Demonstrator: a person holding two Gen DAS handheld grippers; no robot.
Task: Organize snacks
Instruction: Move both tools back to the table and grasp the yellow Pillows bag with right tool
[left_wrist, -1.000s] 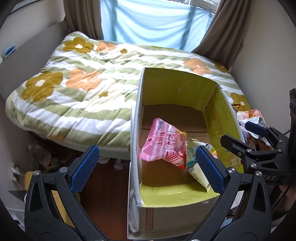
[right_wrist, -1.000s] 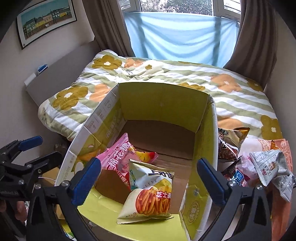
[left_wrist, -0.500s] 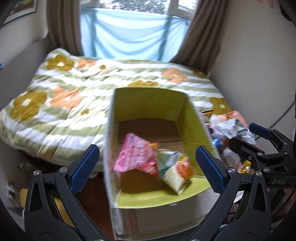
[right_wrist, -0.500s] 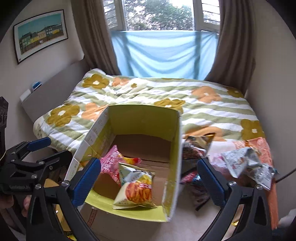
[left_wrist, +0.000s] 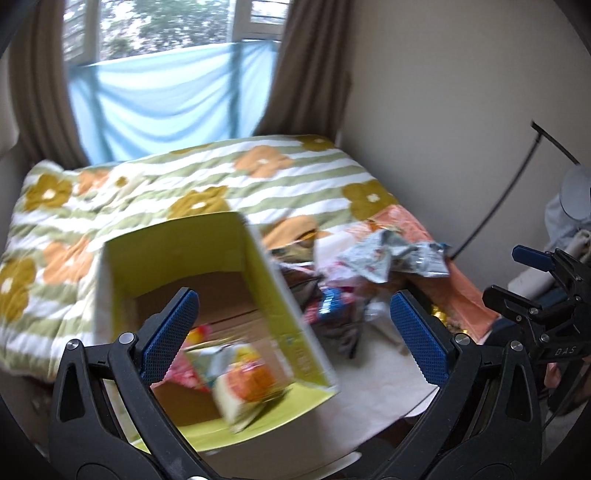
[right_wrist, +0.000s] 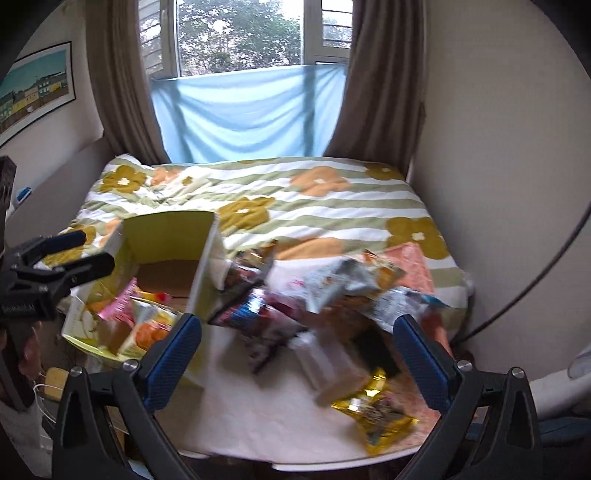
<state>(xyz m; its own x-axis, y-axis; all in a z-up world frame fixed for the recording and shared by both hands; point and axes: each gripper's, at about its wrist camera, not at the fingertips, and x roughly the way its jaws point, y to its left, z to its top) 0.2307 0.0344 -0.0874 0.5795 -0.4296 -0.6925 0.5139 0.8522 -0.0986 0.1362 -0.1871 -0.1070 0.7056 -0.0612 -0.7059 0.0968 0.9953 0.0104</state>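
Note:
An open yellow-lined cardboard box (left_wrist: 192, 243) (right_wrist: 207, 258) stands at the near left of the bed. In it lie a pink snack bag (right_wrist: 120, 306) and a white-and-orange snack bag (left_wrist: 247, 384) (right_wrist: 147, 334). To the right of the box is a loose heap of snack bags (right_wrist: 332, 291) (left_wrist: 384, 258), with a gold bag (right_wrist: 376, 410) nearest. My left gripper (left_wrist: 295, 336) is open and empty above the box's right wall. My right gripper (right_wrist: 295, 350) is open and empty above the heap's near side.
The bed has a flowered, striped quilt (right_wrist: 295, 195) and a white sheet (right_wrist: 258, 413) at its near end. Walls close in on the right, and curtains and a window (right_wrist: 243, 37) lie beyond. A black cable (left_wrist: 509, 192) curves along the right wall.
Both grippers have swung right and pulled back from the box. The snack heap now fills the right wrist view. The box and bags inside have not moved.

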